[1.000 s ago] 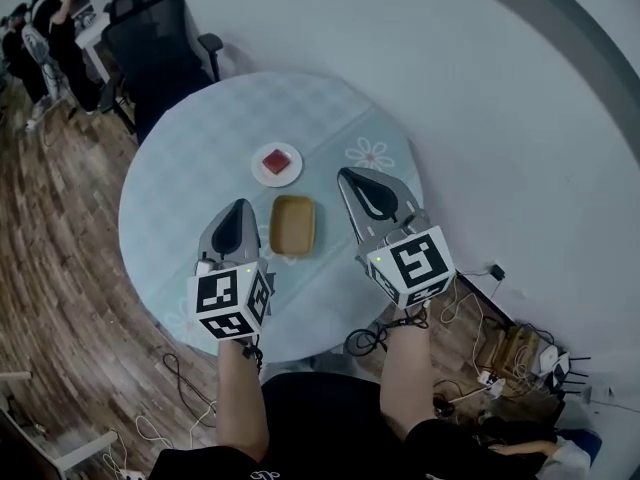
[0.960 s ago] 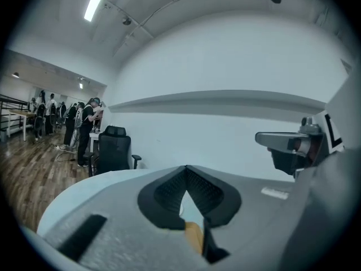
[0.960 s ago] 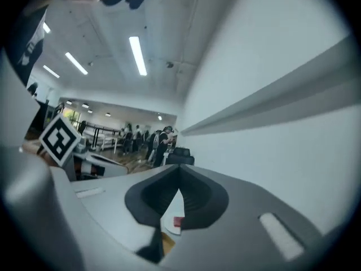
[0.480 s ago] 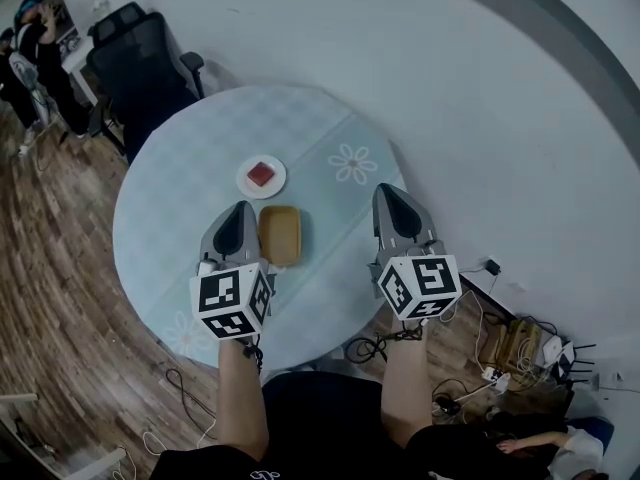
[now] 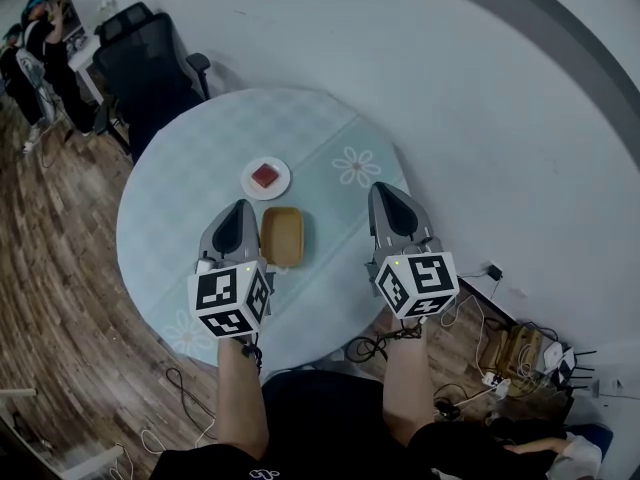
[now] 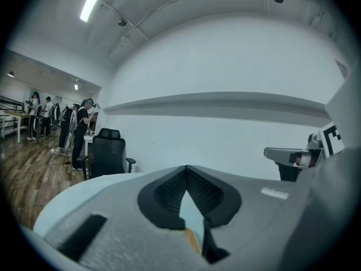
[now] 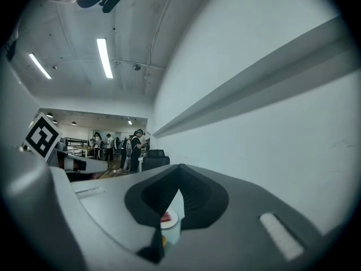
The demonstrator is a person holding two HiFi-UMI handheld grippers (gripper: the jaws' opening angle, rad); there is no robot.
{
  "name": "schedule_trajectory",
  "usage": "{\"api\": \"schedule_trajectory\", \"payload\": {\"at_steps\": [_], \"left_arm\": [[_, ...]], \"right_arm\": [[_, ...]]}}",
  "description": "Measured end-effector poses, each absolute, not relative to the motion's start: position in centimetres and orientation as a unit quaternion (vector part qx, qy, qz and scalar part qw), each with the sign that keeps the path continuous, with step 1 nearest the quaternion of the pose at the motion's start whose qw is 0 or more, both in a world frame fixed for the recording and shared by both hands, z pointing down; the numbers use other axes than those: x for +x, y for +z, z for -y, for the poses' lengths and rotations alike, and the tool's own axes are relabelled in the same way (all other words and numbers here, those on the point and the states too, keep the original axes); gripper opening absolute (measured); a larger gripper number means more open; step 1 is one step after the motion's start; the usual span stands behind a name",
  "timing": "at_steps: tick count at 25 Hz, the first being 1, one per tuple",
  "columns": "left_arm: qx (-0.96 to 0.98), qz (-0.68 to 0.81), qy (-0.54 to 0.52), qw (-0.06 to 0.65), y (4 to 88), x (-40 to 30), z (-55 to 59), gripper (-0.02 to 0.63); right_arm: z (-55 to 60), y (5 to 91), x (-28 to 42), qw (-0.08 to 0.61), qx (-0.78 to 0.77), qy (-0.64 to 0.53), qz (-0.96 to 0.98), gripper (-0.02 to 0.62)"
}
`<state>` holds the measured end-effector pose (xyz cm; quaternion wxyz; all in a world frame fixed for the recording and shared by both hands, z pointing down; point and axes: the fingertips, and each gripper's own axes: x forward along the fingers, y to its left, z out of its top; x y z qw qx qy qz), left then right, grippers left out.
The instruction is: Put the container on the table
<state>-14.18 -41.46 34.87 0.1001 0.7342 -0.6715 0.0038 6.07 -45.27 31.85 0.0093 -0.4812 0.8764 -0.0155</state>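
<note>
Far left, over a brown wood-plank floor point(image 5: 60, 268): a few standing people point(image 5: 45, 28), and just right of them a black high-backed office chair point(image 5: 150, 63) drawn up to the far-left edge of a round pale-blue table with a faint check pattern point(image 5: 180, 178).

Over the near-left part of that table: the left gripper point(image 5: 239, 208), grey, with a black-and-white marker cube point(image 5: 230, 300) at its rear. Jaws brought together at the tips point(image 6: 186, 167), with nothing between them. Only a thin sliver of tabletop and an orange edge visible through the narrow gap lower down.

Just right of those jaws, flat on the tabletop and free of both grippers: the tan rectangular container with rounded corners point(image 5: 282, 236), open side up, apparently empty.

A little beyond it, near but not touching: a small round white plate point(image 5: 250, 182) carrying a red square block point(image 5: 265, 175).

Further right: a white flower print point(image 5: 358, 167) on the tablecloth.

Over the table's near-right edge, well apart from the container: the right gripper point(image 5: 384, 190), fingertips likewise meeting point(image 7: 179, 166) and clamping nothing. White plate and red block framed below them in the right gripper view.

Far right: a plain pale wall point(image 5: 500, 98) and a tangle of cables and plugs point(image 5: 505, 353) on the floor.
</note>
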Motion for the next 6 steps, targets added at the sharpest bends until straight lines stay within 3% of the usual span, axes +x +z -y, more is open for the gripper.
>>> {"api": "schedule_trajectory", "payload": {"at_steps": [6], "left_arm": [[0.732,0.674,0.006,0.103,35.2,-14.8,41.3,0.003]], "right_arm": [[45.2,31.8,4.7,0.003,-0.469,-0.008,-0.883,0.010]]}}
